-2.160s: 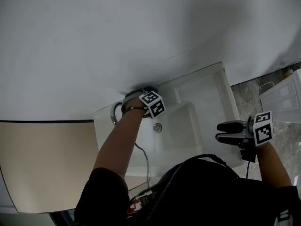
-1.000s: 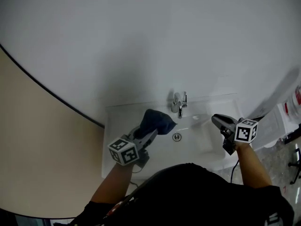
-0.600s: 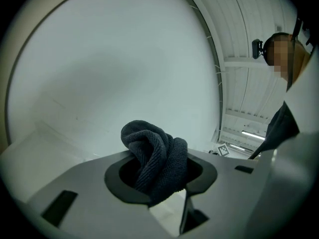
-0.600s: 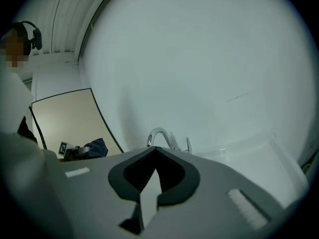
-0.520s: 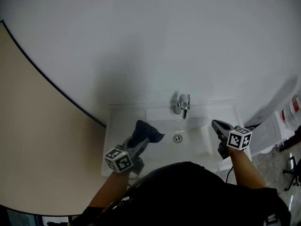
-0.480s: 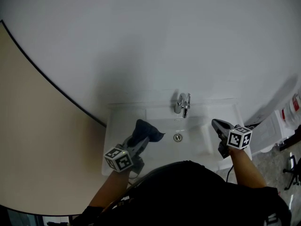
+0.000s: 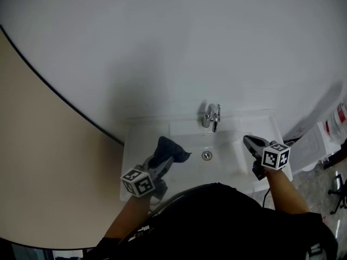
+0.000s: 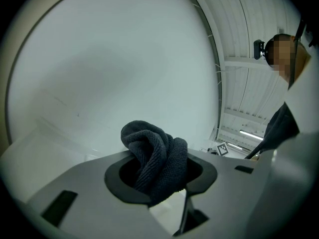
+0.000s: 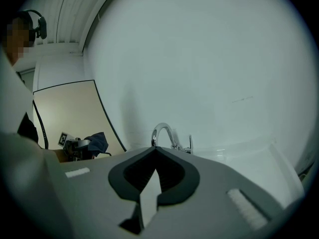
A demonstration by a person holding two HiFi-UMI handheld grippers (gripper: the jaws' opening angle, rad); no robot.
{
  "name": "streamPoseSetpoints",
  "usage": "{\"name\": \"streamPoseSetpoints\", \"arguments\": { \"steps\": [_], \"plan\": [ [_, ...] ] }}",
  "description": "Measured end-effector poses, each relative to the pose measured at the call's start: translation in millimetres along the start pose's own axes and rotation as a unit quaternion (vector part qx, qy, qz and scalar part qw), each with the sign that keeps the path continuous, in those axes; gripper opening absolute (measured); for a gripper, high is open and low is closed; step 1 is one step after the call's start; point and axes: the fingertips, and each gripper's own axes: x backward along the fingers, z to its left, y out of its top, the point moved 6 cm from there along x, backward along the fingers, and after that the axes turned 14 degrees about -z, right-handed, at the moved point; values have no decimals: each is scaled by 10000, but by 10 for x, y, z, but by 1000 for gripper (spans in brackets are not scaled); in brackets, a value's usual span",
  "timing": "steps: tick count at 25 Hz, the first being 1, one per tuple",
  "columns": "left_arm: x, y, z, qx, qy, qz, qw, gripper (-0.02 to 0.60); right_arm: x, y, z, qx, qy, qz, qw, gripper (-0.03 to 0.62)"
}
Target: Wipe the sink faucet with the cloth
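A dark blue cloth (image 7: 168,149) is bunched between the jaws of my left gripper (image 7: 162,157), over the left part of the white sink (image 7: 255,118). In the left gripper view the cloth (image 8: 154,156) fills the gap in the left gripper (image 8: 159,176), whose pads press on it. The chrome faucet (image 7: 211,116) stands at the sink's back rim, apart from both grippers. My right gripper (image 7: 248,141) hovers over the sink's right side, shut and holding nothing. Beyond the right gripper (image 9: 155,152) in its own view, the faucet (image 9: 167,135) rises ahead, with the cloth (image 9: 97,142) far off to the left.
The drain (image 7: 206,155) lies in the middle of the basin. A white wall rises right behind the sink. A beige panel (image 7: 54,161) with a dark edge stands to the left. White containers (image 7: 320,142) sit on the floor at the right.
The left gripper has drawn the cloth back from the faucet, down and to the left, over the basin's left part. The right gripper has stayed over the sink's right side.
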Motion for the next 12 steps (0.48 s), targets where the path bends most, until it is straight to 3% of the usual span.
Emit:
{"name": "streamPoseSetpoints", "arguments": {
  "steps": [12],
  "plan": [
    [48, -22, 26, 81, -6, -26, 10000, 144, -48, -81, 37, -43, 88, 50, 9999, 0]
  ]
}}
